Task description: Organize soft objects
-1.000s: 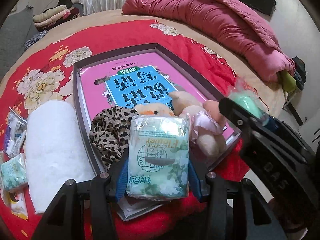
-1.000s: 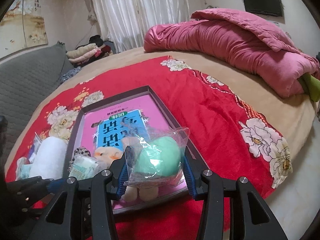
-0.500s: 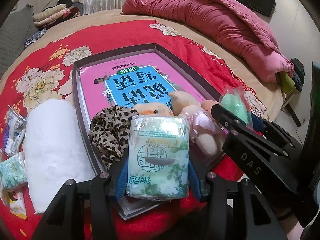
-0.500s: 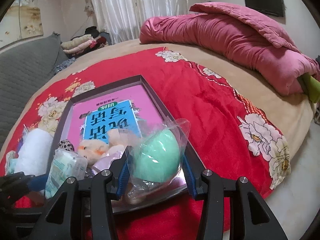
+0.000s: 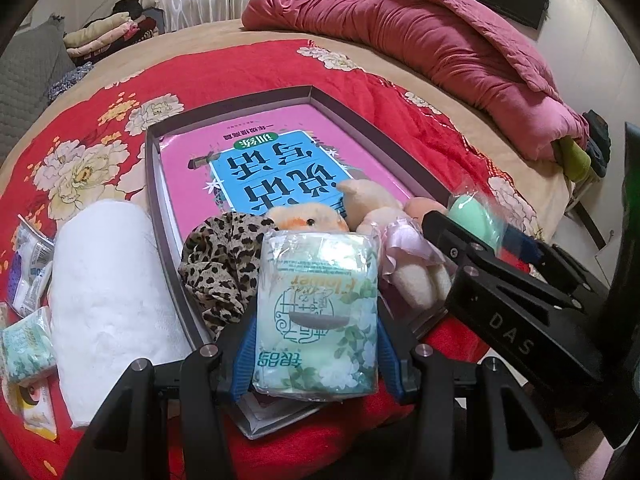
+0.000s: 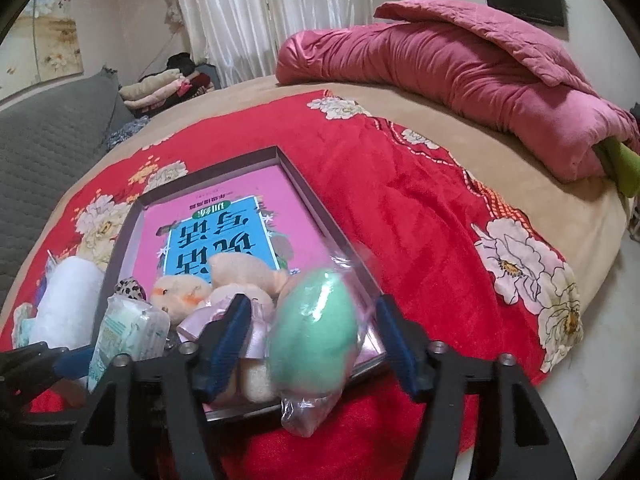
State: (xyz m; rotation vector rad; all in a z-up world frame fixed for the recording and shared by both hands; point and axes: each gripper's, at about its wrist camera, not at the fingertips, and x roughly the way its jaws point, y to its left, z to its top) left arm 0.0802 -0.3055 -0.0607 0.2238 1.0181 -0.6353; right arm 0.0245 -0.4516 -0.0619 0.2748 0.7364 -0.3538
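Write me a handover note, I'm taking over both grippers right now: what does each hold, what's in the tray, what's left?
Left gripper: shut on the tissue pack, held over the tray's near edge.
Right gripper: fingers opening, bagged green sponge between them, at the tray's near right corner.
Done: leopard scrunchie and plush toys lie in the tray.
Left: both held items, white roll, small packets beside the tray.

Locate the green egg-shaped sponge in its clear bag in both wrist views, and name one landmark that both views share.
Left wrist view: the green sponge shows at the right, above the right gripper's dark finger, beside the plush toy.
Right wrist view: it sits low in the centre, between the right gripper's opening jaws, clear of both pads.
Shared landmark: the pink book inside the grey tray.
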